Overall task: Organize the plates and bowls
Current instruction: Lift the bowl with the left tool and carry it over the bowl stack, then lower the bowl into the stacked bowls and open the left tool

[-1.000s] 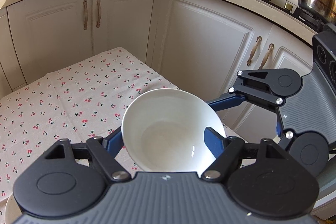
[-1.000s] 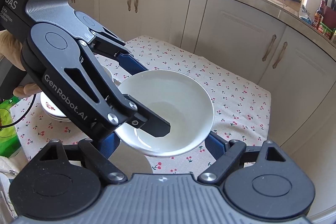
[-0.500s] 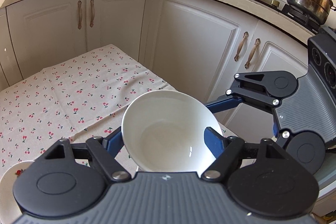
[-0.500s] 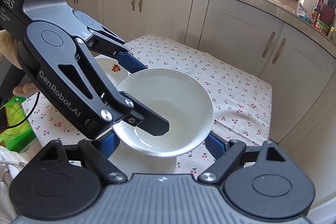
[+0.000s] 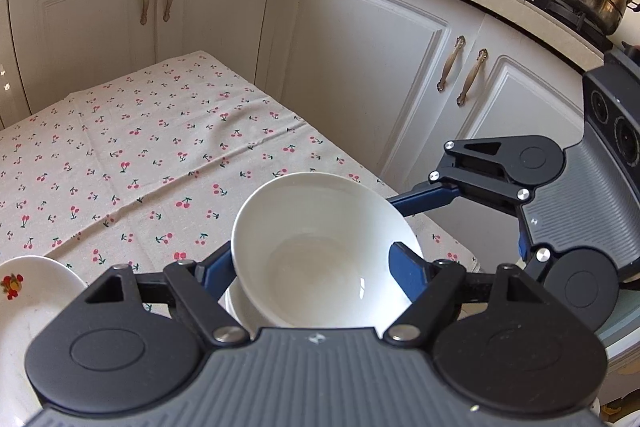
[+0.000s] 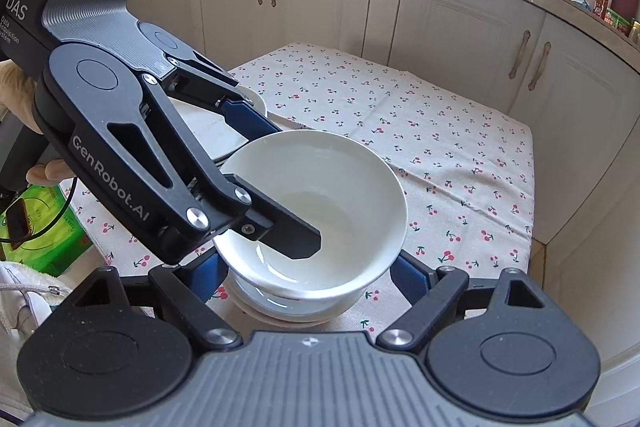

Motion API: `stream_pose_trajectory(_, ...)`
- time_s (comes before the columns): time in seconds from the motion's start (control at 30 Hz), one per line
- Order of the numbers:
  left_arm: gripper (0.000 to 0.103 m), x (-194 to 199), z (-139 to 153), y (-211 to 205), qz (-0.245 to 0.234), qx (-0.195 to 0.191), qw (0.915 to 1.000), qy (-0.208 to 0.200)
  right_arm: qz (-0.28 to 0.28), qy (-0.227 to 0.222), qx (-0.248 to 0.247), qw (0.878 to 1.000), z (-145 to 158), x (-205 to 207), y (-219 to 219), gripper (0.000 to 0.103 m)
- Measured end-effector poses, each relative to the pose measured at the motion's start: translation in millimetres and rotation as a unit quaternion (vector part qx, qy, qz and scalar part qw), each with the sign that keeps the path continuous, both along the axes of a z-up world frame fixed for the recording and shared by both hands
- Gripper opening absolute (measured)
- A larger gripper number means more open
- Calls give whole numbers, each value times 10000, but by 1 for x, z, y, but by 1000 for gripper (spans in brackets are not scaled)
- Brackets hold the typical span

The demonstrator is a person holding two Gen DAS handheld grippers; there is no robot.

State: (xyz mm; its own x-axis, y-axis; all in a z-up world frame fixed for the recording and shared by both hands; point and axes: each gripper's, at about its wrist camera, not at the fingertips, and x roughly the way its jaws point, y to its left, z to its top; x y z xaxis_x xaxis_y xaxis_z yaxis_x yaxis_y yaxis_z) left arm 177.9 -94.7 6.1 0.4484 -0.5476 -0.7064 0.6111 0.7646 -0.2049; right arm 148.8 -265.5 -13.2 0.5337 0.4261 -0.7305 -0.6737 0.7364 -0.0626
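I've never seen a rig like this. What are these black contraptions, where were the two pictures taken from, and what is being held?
There is no robot: a person holds a two-finger tool in each hand, each with a wide-angle camera looking along its fingers. One picture comes from the left tool, the other from the right tool, so each also shows the other. Both tools appear to grip the same white bowl, just above a second white bowl on the cherry-print tablecloth; whether the bowls touch is unclear. A fruit-patterned plate lies beside them.
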Motion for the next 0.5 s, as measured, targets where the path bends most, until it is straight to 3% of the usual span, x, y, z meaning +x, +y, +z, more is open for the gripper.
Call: stream_pose_trajectory(0.5,80,1,-10,3,37,-64,9999,151,15,139,-82,9999,-10,1,3,91)
